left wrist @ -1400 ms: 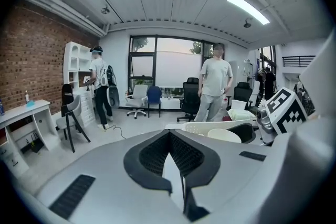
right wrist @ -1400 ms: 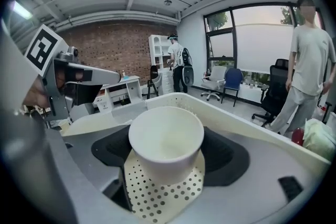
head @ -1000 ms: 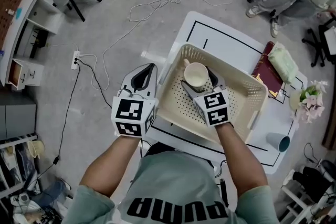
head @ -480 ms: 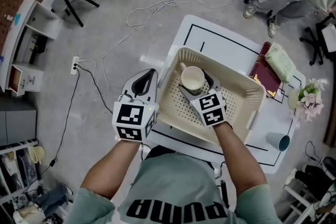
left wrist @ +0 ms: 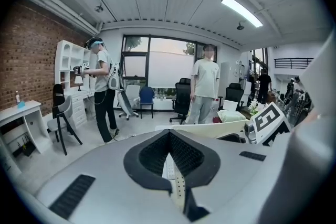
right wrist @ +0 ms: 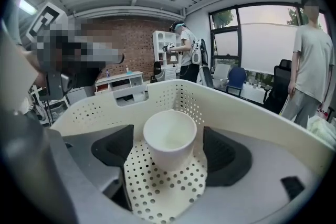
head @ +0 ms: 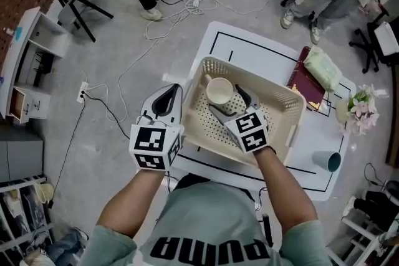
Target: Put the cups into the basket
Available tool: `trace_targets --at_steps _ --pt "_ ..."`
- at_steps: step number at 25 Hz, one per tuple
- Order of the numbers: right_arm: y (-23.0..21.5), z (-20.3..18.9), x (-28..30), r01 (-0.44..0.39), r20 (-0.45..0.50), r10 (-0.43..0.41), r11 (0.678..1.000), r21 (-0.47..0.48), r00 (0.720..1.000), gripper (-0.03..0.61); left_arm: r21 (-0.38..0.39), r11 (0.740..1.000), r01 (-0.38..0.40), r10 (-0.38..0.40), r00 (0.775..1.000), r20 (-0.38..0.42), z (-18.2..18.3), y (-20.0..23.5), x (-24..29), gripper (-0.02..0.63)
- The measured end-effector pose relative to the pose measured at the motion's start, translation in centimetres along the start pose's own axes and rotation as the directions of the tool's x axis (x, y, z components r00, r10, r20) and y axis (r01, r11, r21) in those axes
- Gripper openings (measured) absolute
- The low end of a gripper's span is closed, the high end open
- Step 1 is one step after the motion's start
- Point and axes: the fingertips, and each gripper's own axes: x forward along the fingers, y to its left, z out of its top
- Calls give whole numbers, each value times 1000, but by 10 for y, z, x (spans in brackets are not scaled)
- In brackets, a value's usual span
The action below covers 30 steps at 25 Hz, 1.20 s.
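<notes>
A white cup (head: pixel 219 91) stands upright on the perforated floor of the cream basket (head: pixel 283 110), near its far left corner. My right gripper (head: pixel 230 103) reaches into the basket and is open, one jaw on each side of the cup. In the right gripper view the cup (right wrist: pixel 169 139) stands between the dark pads (right wrist: pixel 113 147) with a gap on both sides. My left gripper (head: pixel 171 90) hovers just outside the basket's left wall, shut and empty. A blue cup (head: pixel 328 161) lies on the white table (head: pixel 249 40), right of the basket.
A red book (head: pixel 305 81), a pale green bundle (head: pixel 324 68) and a flower pot (head: pixel 356 110) sit on the table's right side. Cables (head: pixel 156 28) trail over the floor at the left. People and office chairs stand beyond the table.
The head view has shifted a little. The cup and both grippers keep their places relative to the basket.
</notes>
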Motion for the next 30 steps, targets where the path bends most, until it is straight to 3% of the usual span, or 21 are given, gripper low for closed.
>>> trace_targets --at_steps 7,15,25,26,27,28,30 --pt "5 20 -55 19 90 -22 999 41 996 394 12 999 49 -50 998 40 14 -34 -16 6" --pt "-4 37 -126 90 210 -108 992 91 972 393 35 990 138 -140 989 53 15 -90 -26 5" --pt "-3 12 -207 176 255 -205 975 133 945 383 71 960 270 -274 960 56 11 -177 -37 5" --pt "-5 6 -216 198 255 -228 971 137 940 360 74 956 284 -288 956 54 10 -186 -38 5" --pt "-7 -1 -226 222 254 -252 965 141 934 258 77 951 298 -302 952 51 8 -195 -38 5" --pt "-9 -8 -235 244 251 -275 959 147 928 109 81 947 311 -315 948 47 7 -204 -38 5" --pt "-13 -23 -250 272 242 -307 948 166 920 87 89 938 336 -340 939 41 4 -221 -38 5"
